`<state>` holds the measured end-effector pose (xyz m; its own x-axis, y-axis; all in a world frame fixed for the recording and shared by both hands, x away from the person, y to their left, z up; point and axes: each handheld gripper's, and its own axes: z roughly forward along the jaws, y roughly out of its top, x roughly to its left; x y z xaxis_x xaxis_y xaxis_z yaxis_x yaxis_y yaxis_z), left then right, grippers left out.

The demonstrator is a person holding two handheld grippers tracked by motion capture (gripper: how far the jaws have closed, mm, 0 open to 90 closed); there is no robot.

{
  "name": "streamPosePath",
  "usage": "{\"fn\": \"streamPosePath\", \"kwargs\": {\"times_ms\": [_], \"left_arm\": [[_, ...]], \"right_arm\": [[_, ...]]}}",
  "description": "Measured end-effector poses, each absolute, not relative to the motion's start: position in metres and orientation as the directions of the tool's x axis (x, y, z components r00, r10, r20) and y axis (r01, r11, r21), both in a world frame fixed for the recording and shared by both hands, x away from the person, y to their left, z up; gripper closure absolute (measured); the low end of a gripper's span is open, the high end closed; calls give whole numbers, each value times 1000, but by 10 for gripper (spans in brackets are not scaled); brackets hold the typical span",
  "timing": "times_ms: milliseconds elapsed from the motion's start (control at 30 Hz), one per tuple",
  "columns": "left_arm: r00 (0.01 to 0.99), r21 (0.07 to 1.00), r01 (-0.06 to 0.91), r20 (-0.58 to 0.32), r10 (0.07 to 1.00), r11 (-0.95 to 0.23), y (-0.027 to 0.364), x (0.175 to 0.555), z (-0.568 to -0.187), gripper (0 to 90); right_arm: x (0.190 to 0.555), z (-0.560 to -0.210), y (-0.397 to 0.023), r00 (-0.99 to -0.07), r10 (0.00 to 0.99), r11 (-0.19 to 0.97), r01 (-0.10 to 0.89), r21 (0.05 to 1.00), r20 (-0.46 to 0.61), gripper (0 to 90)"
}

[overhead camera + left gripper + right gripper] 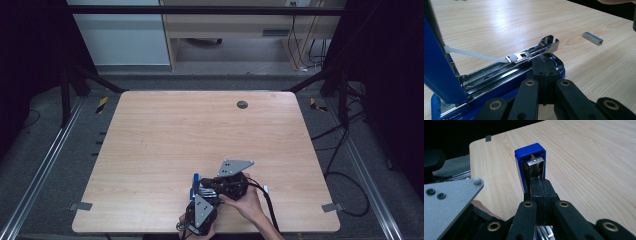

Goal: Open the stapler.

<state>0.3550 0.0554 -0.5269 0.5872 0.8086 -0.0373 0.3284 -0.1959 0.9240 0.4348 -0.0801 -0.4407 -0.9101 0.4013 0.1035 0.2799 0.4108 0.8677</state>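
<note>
You have the blue stapler (441, 75) open; both grippers (544, 62) (541, 182) are squeezed together, and the staples (593, 38) wait outside.

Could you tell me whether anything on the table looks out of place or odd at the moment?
The blue stapler stands hinged wide open, its lid upright and the metal staple channel exposed. A strip of staples lies loose on the table, apart from the stapler. Nothing looks spilled or broken.
</note>
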Motion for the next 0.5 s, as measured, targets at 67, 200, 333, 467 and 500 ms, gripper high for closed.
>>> {"fn": "streamPosePath", "kwargs": {"times_ms": [67, 200, 333, 467, 500], "left_arm": [[596, 925, 310, -7, 803, -221, 57, 356, -526, 900], [586, 925, 323, -28, 810, -202, 55, 354, -527, 900], [585, 925, 322, -27, 810, -202, 55, 354, -527, 900], [585, 925, 322, -28, 810, -200, 55, 354, -527, 900], [585, 925, 322, -28, 810, -201, 55, 354, -527, 900]], "right_arm": [[435, -440, -78, -912, 397, 413, 280, 867, 105, 900], [436, -440, -74, -915, 388, 416, 279, 866, 108, 900], [438, -441, -71, -917, 382, 412, 283, 866, 117, 900], [439, -442, -68, -918, 376, 409, 286, 867, 126, 900], [440, -442, -67, -918, 373, 407, 290, 866, 132, 900]]}}
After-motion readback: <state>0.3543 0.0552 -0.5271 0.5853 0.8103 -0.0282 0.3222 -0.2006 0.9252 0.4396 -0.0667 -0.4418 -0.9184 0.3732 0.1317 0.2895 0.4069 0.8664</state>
